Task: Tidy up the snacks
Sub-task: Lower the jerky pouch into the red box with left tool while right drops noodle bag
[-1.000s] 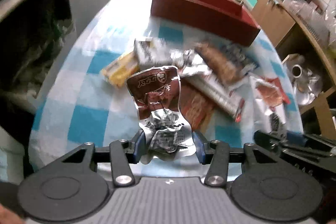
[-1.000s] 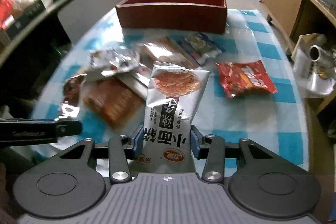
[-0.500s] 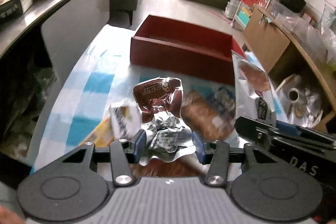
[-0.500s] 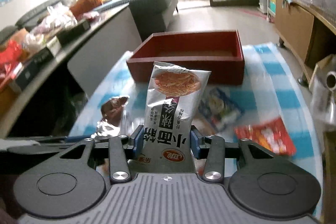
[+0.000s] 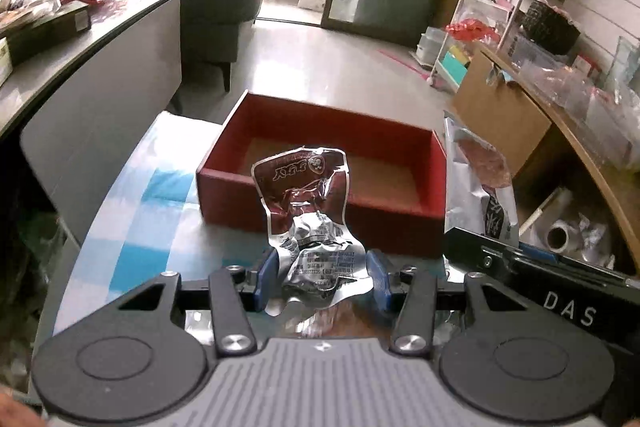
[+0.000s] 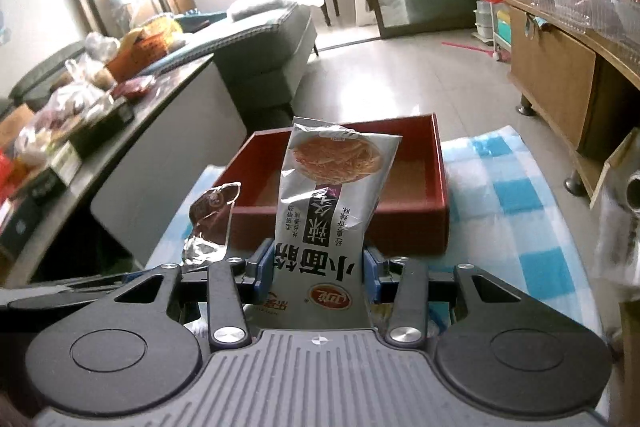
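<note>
The left gripper (image 5: 322,281) is clamped on the lower, silver end of a crumpled brown-and-silver foil packet (image 5: 310,211), its blue pads pressed against both sides. The packet stands upright, its brown top edge overlapping the near wall of the red box (image 5: 400,227) in the left wrist view.

The right gripper (image 6: 318,273) is clamped on a silver noodle snack bag (image 6: 332,203), jaws narrowed onto the bag's lower part. The bag stands upright and its top edge reaches across the box's interior in the right wrist view. The same bag appears at the right of the left wrist view (image 5: 478,183), beside the box's right wall, and the brown packet appears to the left of the bag in the right wrist view (image 6: 210,223). The two grippers are side by side and near each other, both just short of the box's near wall.

The red box sits on a blue-and-white checked tablecloth (image 6: 516,195), open-topped, with a bare tan floor showing inside. Bare cloth lies to the left and right of the box. The table's left edge runs close to a grey counter (image 5: 100,75); a wooden cabinet (image 6: 560,83) stands well apart to the right. Beyond the box's far wall is open tiled floor (image 5: 320,67).
</note>
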The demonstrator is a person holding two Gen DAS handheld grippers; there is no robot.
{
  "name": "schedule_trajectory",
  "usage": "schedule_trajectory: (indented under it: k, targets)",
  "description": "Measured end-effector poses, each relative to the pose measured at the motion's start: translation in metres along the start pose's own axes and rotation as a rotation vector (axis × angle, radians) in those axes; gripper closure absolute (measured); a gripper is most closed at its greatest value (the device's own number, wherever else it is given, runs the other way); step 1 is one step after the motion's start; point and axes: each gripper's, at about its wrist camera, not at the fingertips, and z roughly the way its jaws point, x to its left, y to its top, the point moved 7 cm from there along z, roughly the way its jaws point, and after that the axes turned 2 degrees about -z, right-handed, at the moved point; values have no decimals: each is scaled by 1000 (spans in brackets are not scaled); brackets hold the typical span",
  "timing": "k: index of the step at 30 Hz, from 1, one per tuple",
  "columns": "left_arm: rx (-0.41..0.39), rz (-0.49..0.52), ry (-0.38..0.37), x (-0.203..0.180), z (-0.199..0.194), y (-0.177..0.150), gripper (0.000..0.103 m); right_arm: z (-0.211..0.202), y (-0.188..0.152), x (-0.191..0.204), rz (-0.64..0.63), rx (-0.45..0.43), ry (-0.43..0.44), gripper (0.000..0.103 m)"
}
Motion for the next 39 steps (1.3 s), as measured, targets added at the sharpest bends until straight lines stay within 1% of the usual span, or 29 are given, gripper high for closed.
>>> schedule_trajectory:
  k: [5, 13, 18, 22, 23, 24, 25, 28, 31, 33, 34, 36, 39]
  targets:
    - [-27, 27, 37, -6, 27, 25, 61, 27, 21, -9, 12, -3, -6, 52]
    - [-30, 23, 66, -1, 76, 51, 61, 76, 46, -20, 16, 9, -32, 52]
    - [-18, 12, 81, 6, 106, 57, 61, 105, 47, -27, 32, 26, -33, 52]
    - [4, 4, 76, 10, 127, 56, 62, 124, 44, -30, 27, 49, -45, 52]
    - [18, -7, 70, 13, 133, 53, 64, 128, 43, -30, 25, 55, -47, 52]
    - [26, -8, 74, 15, 138, 51, 72, 133, 42, -30, 23, 62, -49, 52]
    - [36, -5, 77, 17, 143, 49, 75, 137, 40, -31, 20, 72, -51, 53]
    - [25, 29, 116, 21, 147, 48, 75, 149, 31, -27, -13, 103, -61, 53]
    - [29, 13, 112, 24, 145, 50, 75, 152, 27, -28, -29, 114, -85, 52]
    - [32, 4, 107, 27, 143, 51, 73, 150, 28, -29, -23, 120, -89, 49]
    - [33, 1, 113, 29, 142, 53, 73, 147, 30, -31, -17, 112, -97, 44]
    - [40, -4, 123, 32, 139, 54, 65, 144, 31, -33, -10, 109, -105, 43]
    - [47, 9, 126, 36, 136, 55, 62, 138, 33, -37, -11, 99, -124, 39]
